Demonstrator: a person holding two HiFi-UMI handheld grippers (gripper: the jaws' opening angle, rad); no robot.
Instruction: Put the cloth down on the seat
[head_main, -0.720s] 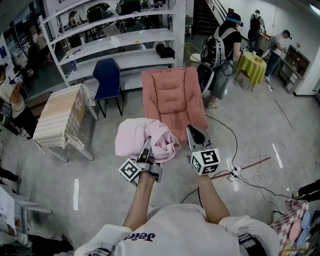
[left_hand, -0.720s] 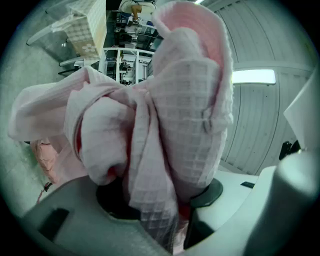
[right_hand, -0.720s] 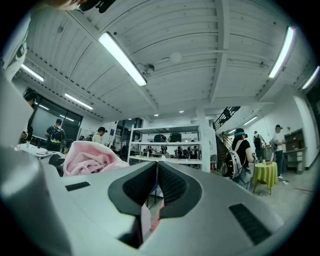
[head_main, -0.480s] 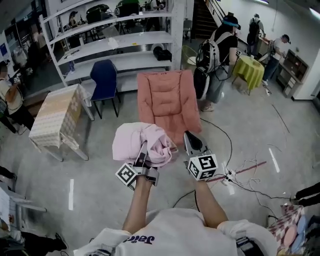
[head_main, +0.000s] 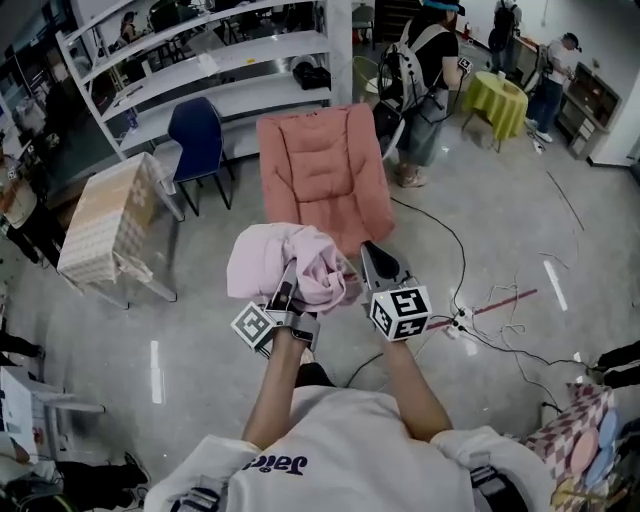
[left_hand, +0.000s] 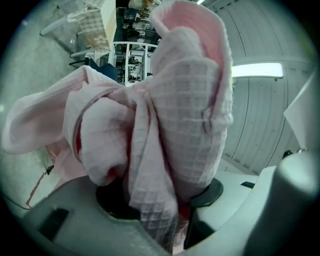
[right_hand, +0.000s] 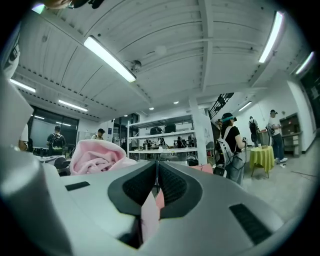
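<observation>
Holding the pink cloth (head_main: 278, 262) bunched up in the air just ahead of us, we have the left gripper (head_main: 289, 280) clamped on a thick wad of it, the fabric propping its jaws fairly wide. Just beside it, the right gripper (head_main: 368, 255) has its jaws almost together, pinching only a thin pink edge of the cloth. Beyond stands the salmon armchair (head_main: 320, 165), the cloth not yet on its seat; further back are a blue chair (head_main: 200, 135) and white shelving (head_main: 240, 75)

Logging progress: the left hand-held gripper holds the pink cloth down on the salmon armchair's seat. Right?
Not on the seat. The head view shows the left hand-held gripper holding the pink cloth up in the air, in front of the salmon armchair.
</observation>
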